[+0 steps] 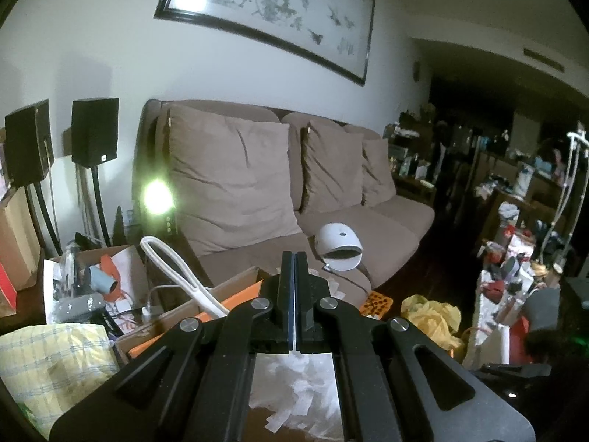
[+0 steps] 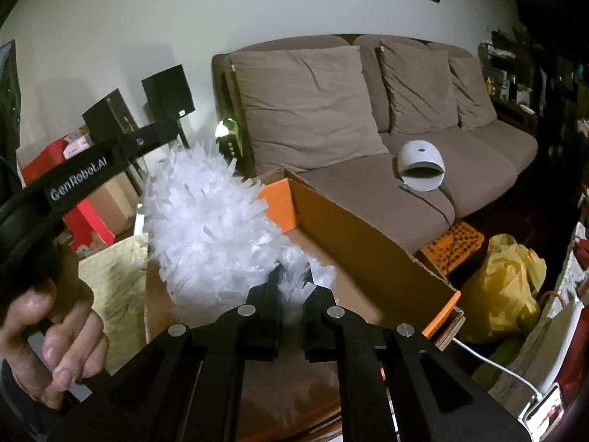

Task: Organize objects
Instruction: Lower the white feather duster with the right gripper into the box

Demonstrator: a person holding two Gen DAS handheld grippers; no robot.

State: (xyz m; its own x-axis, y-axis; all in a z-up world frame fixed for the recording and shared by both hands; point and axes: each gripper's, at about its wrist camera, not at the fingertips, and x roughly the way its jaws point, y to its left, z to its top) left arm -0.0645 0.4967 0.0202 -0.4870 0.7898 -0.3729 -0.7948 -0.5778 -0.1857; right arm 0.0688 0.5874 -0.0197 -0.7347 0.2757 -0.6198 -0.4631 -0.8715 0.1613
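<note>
Nearest my right-hand lens is the right gripper (image 2: 292, 283), its jaws closed on the frilly tail of a white shredded-plastic pom-pom (image 2: 206, 221). The pom-pom billows up and to the left of the fingers, hanging over the open cardboard box (image 2: 371, 246), my landmark for everything else. The left gripper (image 1: 295, 276) has its jaws shut flat against each other with nothing between them; it hovers over the same box, and white shreds show beneath it. In the right view the hand (image 2: 55, 335) carrying that left gripper sits left of the box.

I judge the pom-pom to be almost weightless, soft and springy, with slick strips that could slide out of a pinch or tear away singly. A hold at the dense core where the strips bunch would be safer than on loose ends; I can't see a handle or a tie.

Counts, working outward from the box: one pom-pom, one box with an orange inner flap, one yellow checked cloth (image 1: 51, 361) just left of it, one white looped item (image 1: 173, 269) at its far-left edge. Right of the box lie one orange perforated crate (image 2: 454, 246) and one yellow plastic bag (image 2: 504, 283). Behind the box stands one brown sofa (image 2: 486, 169) with three cushions and one white domed device (image 2: 421, 165) on the seat. Far left, two black speakers (image 1: 95, 130).
</note>
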